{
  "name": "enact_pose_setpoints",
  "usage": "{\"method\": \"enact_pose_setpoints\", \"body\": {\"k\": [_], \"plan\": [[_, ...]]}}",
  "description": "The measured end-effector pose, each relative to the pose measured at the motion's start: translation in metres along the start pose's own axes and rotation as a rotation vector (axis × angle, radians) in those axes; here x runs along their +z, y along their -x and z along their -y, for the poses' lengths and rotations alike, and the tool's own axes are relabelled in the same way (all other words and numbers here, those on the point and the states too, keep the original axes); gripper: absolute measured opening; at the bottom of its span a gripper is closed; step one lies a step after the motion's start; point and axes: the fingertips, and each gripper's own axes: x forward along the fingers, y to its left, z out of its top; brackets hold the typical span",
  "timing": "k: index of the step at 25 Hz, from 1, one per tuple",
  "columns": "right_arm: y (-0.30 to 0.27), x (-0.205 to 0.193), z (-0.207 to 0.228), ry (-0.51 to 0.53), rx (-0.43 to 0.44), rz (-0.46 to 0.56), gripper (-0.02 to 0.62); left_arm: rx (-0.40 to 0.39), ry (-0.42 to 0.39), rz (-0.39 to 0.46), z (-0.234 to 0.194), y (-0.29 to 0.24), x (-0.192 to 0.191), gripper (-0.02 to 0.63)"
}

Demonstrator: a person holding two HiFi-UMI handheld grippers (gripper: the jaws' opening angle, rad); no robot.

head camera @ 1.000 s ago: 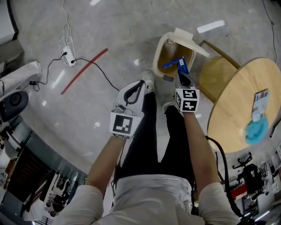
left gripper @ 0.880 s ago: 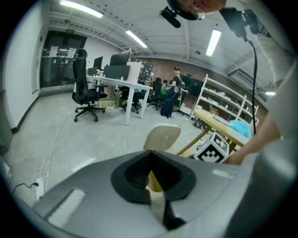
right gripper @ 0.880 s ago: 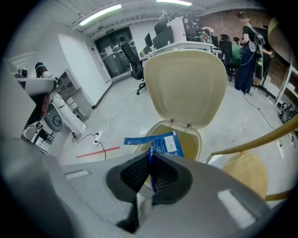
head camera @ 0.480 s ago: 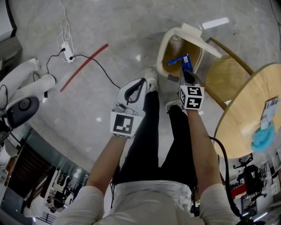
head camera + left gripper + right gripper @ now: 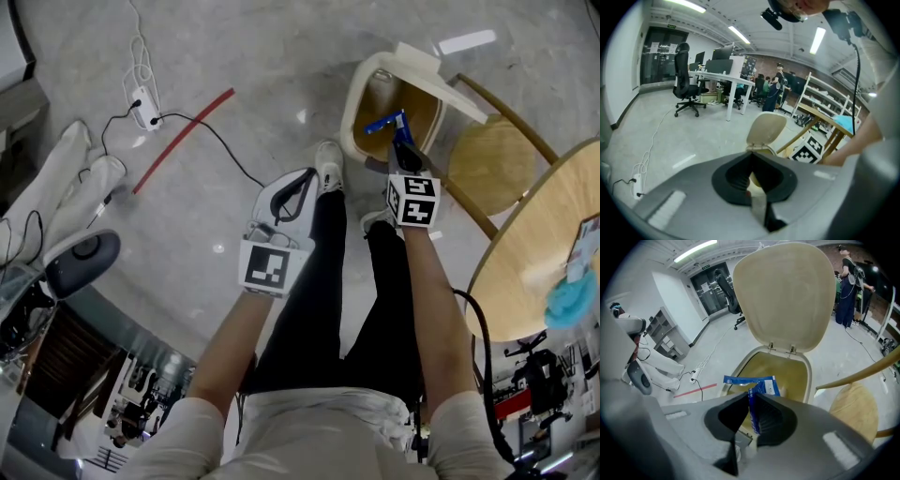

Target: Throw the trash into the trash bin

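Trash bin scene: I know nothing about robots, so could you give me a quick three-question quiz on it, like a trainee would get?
1. True or false: the trash bin has its lid shut.
2. What sits between the jaws of the right gripper? A) a blue wrapper B) a cup C) nothing
3. Name the round wooden thing at the head view's right edge.
Key: 1 false, the lid stands up. 2 A; the jaws have just been opening, with the wrapper between them above the open bin. 3 a table.
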Motion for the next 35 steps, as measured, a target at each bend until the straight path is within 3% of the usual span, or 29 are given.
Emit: {"method": "enact_pose_setpoints", "body": {"k": [6, 12, 17, 20, 35], "plan": [[0.001, 0.000, -0.002, -0.009, 0.005, 0.003, 0.110, -0.028, -0.058, 0.021, 0.001, -0.001, -0.003, 0.005], [0.012, 0.006, -0.005, -0.009, 0.012, 0.020, 0.110, -0.005, 0.013, 0.001, 0.007, 0.002, 0.004, 0.005], [0.032, 0.017, -0.008, -0.005, 0.017, 0.039, 0.110, -0.039, -0.069, 0.032, 0.018, 0.006, 0.014, 0.005], [0.049, 0.027, -0.011, 0.000, 0.021, 0.056, 0.101, -0.028, -0.047, 0.031, 0.025, 0.012, 0.027, 0.005], [0.143, 0.076, -0.025, 0.026, 0.030, 0.154, 0.020, -0.064, -0.091, 0.071, 0.069, 0.043, 0.076, 0.005]]}}
